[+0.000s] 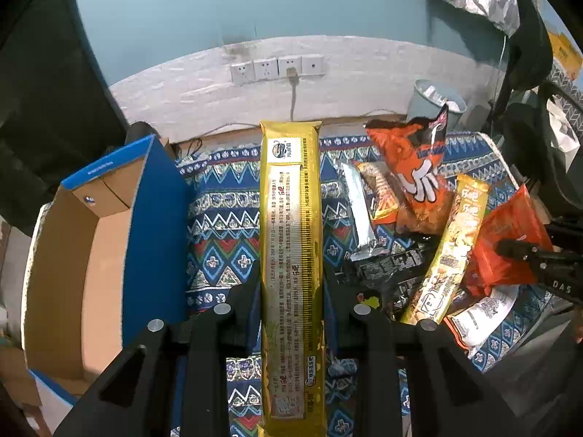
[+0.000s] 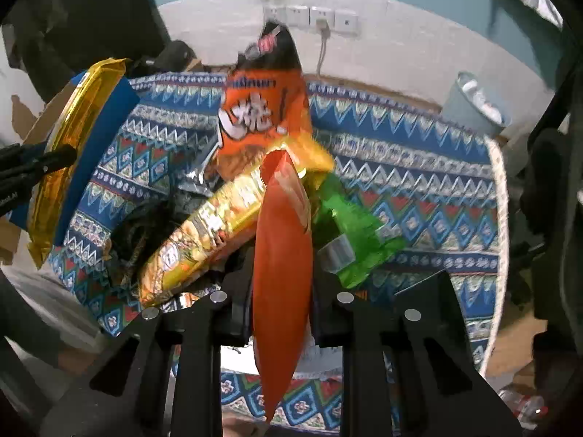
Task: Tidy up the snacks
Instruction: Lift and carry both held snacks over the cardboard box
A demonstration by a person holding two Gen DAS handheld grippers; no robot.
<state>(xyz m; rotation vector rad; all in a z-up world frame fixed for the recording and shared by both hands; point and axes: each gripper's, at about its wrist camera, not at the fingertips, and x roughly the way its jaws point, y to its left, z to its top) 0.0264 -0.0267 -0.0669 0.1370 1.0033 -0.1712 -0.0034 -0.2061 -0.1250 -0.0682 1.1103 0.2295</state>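
Meanwhile left claw clenches the long gold packet; right claw clenches an orange-red packet.

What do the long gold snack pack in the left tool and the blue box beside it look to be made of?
Long gold snack pack: apparently metallised plastic film, glossy; it mirrors light and has crimped ends.
Blue box: corrugated cardboard, matte; raw brown inside, blue printed outside, with a fluted cut edge showing.
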